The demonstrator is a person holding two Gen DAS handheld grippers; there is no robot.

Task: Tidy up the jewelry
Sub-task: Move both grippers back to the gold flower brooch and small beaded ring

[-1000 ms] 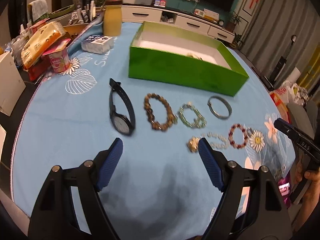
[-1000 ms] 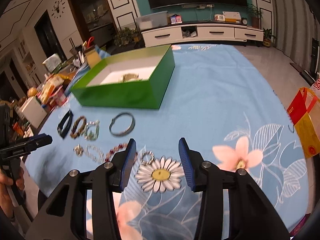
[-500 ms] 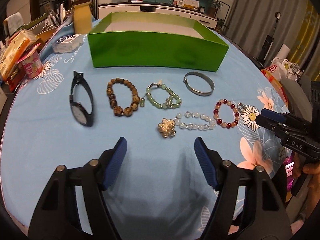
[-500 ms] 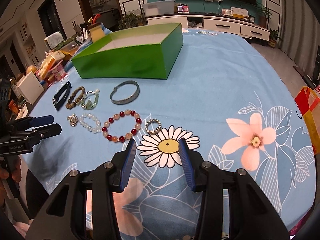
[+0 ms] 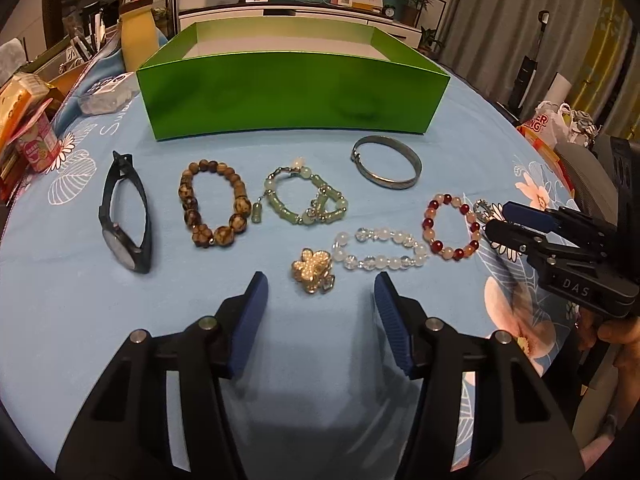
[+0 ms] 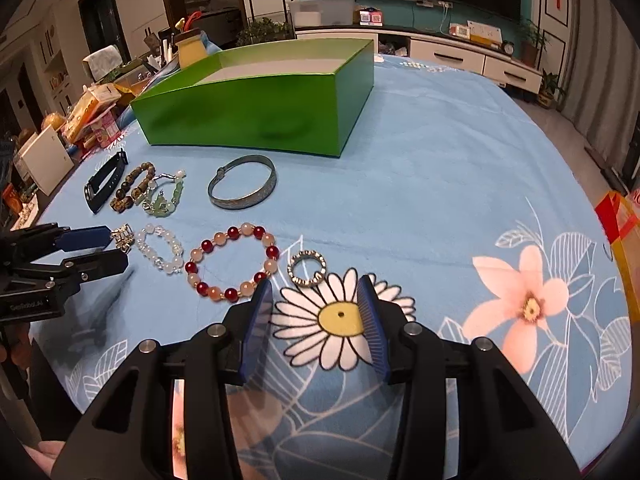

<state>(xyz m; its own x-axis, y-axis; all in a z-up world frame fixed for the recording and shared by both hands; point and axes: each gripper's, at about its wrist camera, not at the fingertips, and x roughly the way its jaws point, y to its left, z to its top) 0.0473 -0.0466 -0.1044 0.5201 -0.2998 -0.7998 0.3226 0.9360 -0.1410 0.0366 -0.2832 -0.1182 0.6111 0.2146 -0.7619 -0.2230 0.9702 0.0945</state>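
Jewelry lies on a blue floral cloth before a green box point(image 5: 292, 92) point(image 6: 256, 116): a black watch point(image 5: 126, 216), a brown bead bracelet point(image 5: 214, 208), a jade bracelet point(image 5: 304, 204), a silver bangle point(image 5: 386, 168) point(image 6: 244, 188), a clear bead bracelet point(image 5: 378, 250) point(image 6: 160, 250), a gold flower brooch point(image 5: 314, 270), a red bead bracelet point(image 5: 450, 226) point(image 6: 232, 264) and a silver ring point(image 6: 307, 268). My left gripper point(image 5: 320, 308) is open, low, just short of the brooch. My right gripper point(image 6: 316, 320) is open, just short of the ring.
Clutter stands at the table's left edge: a pink cup point(image 5: 38, 148), snack packs point(image 5: 16, 96), a yellow jar point(image 5: 138, 42) and a white box point(image 6: 44, 160). A TV cabinet point(image 6: 440, 48) lies beyond. Bags point(image 5: 552, 124) sit past the right edge.
Both grippers have come lower and closer to the jewelry. The left one now faces the brooch, the right one the ring. Both stay open and empty.
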